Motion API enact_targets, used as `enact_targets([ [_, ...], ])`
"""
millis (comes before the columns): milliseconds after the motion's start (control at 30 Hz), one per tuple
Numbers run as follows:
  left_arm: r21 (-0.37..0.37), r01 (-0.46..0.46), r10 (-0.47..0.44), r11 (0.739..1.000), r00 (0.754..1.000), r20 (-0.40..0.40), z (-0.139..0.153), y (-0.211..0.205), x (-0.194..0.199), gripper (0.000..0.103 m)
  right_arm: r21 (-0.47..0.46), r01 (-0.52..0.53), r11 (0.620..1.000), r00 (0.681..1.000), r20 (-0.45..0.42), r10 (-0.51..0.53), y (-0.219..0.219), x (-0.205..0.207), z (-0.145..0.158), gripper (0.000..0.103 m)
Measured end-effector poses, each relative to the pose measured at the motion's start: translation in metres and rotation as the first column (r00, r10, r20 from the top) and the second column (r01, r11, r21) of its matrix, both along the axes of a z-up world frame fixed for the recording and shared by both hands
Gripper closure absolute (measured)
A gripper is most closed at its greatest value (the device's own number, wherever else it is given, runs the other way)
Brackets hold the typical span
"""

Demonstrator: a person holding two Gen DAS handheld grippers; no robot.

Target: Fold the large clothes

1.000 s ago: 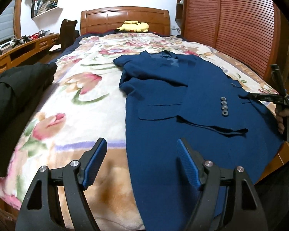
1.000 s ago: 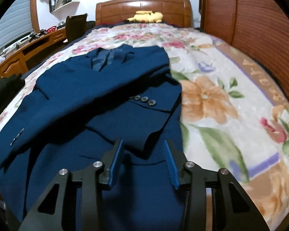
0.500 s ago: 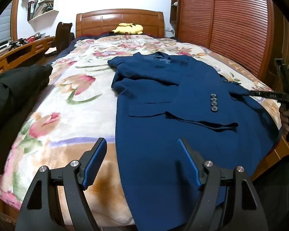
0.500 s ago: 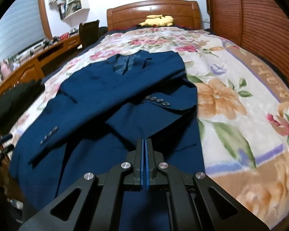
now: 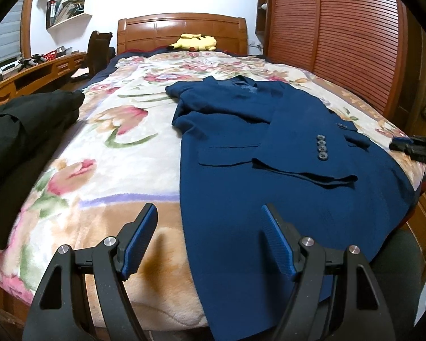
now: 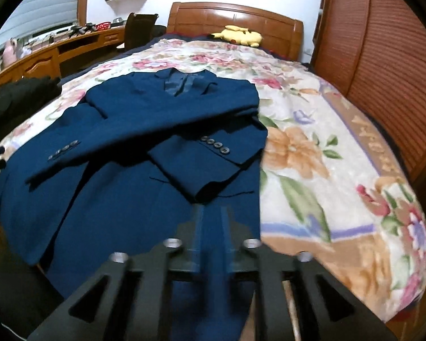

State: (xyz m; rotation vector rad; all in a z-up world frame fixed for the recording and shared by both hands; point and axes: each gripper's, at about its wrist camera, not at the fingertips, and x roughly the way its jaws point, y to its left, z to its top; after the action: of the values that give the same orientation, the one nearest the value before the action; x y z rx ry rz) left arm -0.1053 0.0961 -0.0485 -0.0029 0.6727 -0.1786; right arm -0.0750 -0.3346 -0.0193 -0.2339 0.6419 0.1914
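Observation:
A navy blue suit jacket (image 5: 269,170) lies flat on the floral bedspread (image 5: 113,156), collar toward the headboard, both sleeves folded across its front; it also shows in the right wrist view (image 6: 144,153). My left gripper (image 5: 207,241) is open and empty, held over the jacket's lower left edge near the foot of the bed. My right gripper (image 6: 211,236) is blurred, its fingers a small gap apart over the jacket's hem, with nothing held. The right gripper also shows at the right edge of the left wrist view (image 5: 411,147).
A black garment (image 5: 20,142) lies on the bed's left side. A yellow plush toy (image 5: 193,42) sits at the wooden headboard (image 5: 181,28). A wooden slatted wardrobe (image 5: 340,42) stands on the right, a desk (image 5: 28,79) and chair on the left.
The right gripper shut half a second ago and now stands slightly apart, having pulled back toward the hem. The left gripper stayed open and drew back a little.

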Motion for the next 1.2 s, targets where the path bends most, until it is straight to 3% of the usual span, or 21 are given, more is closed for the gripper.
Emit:
enact_targets([
  [33, -0.002, -0.002, 0.002, 1.0, 1.0, -0.002, -0.001, 0.001, 0.0, 0.027, -0.001, -0.002, 1.0, 1.0, -0.002, 0.002, 0.0, -0.002, -0.003, 0.046],
  [633, 0.008, 0.02, -0.02, 1.0, 0.999, -0.028, -0.02, 0.01, -0.025, 0.028, 0.025, 0.008, 1.0, 0.996, -0.085, -0.006, -0.018, -0.016, -0.028, 0.045],
  [833, -0.025, 0.075, -0.076, 0.997, 0.997, -0.033, -0.02, 0.007, -0.037, 0.055, 0.056, 0.0, 0.998, 0.995, -0.096, 0.005, -0.023, -0.022, -0.027, 0.045],
  [1100, -0.034, 0.057, -0.058, 0.998, 0.998, -0.019, -0.029, -0.002, -0.044, 0.062, 0.087, -0.026, 0.996, 0.994, -0.106, 0.035, -0.026, -0.032, -0.031, 0.045],
  [1200, -0.035, 0.061, -0.062, 0.998, 0.998, -0.019, -0.026, -0.002, -0.046, 0.086, 0.091, -0.025, 0.996, 0.994, -0.106, 0.034, -0.026, -0.031, -0.033, 0.045],
])
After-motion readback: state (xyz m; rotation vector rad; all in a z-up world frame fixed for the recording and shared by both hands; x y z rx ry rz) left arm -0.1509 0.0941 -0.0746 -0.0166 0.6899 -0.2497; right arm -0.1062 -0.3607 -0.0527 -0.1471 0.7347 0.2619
